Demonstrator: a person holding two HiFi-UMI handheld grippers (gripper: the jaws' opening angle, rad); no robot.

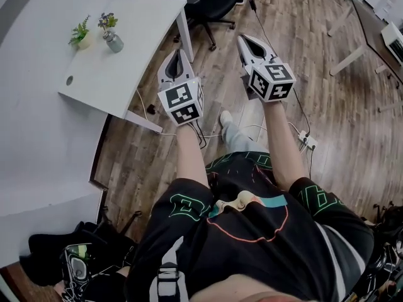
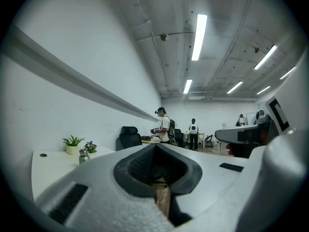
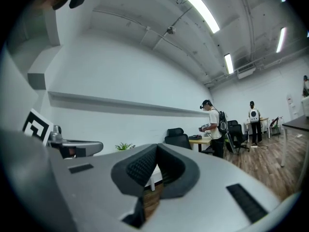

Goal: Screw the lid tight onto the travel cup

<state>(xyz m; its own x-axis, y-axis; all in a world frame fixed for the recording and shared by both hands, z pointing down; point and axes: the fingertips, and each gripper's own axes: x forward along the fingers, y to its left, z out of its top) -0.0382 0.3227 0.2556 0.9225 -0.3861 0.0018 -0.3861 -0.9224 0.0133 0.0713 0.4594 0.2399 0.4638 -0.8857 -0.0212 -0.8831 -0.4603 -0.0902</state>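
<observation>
A small silver cup-like vessel (image 1: 114, 42) stands on the white table (image 1: 119, 74) at the upper left, beside two little potted plants (image 1: 80, 34). It also shows in the left gripper view as a silver vessel (image 2: 83, 155) at the far left; whether it has a lid on I cannot tell. My left gripper (image 1: 177, 54) is held level over the wooden floor, just off the table's right edge, shut and empty. My right gripper (image 1: 245, 38) is alongside it to the right, also shut with nothing in it. Both gripper views show closed jaws, left gripper (image 2: 157, 146) and right gripper (image 3: 157, 148).
A black office chair (image 1: 211, 2) stands beyond the table. Cables and a power strip (image 1: 307, 141) lie on the floor to the right. A black bag (image 1: 69, 257) sits at the lower left. People (image 2: 165, 127) stand at desks far across the room.
</observation>
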